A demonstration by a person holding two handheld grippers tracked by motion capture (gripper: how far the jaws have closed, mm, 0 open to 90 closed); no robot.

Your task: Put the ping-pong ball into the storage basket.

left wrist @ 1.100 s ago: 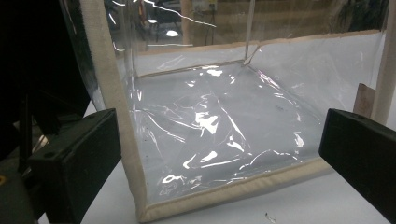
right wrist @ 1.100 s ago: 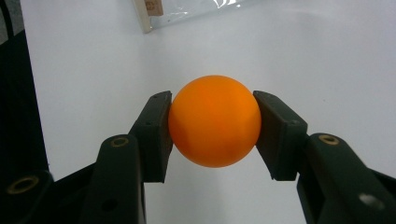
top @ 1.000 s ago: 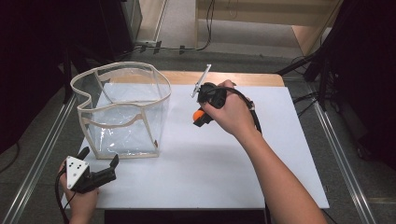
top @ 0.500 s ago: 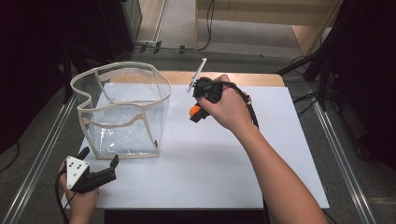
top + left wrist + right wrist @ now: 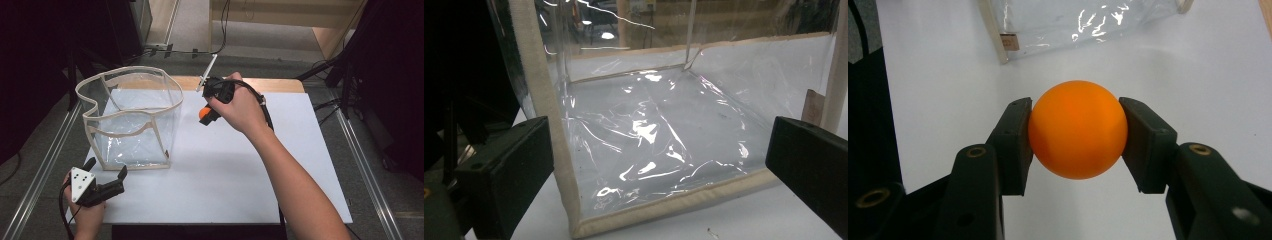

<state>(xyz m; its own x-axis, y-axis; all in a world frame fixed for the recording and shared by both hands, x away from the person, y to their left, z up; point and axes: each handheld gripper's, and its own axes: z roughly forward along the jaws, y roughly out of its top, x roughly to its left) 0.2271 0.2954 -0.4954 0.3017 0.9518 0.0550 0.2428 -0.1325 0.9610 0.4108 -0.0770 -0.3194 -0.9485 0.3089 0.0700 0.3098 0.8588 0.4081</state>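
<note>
Fingers (image 5: 1015, 145) of right gripper (image 5: 206, 114) clamp orange ball (image 5: 1077, 136); clear bag (image 5: 131, 120) sits to its left, mouth up. Left gripper (image 5: 106, 176) wide open nr bag.

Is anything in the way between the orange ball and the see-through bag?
Nothing visible. The right gripper holds the orange ball above bare white table, just right of the clear bag. The bag's top stands open and the gap between holds nothing. The left gripper waits at the bag's near bottom edge, off that path.
</note>
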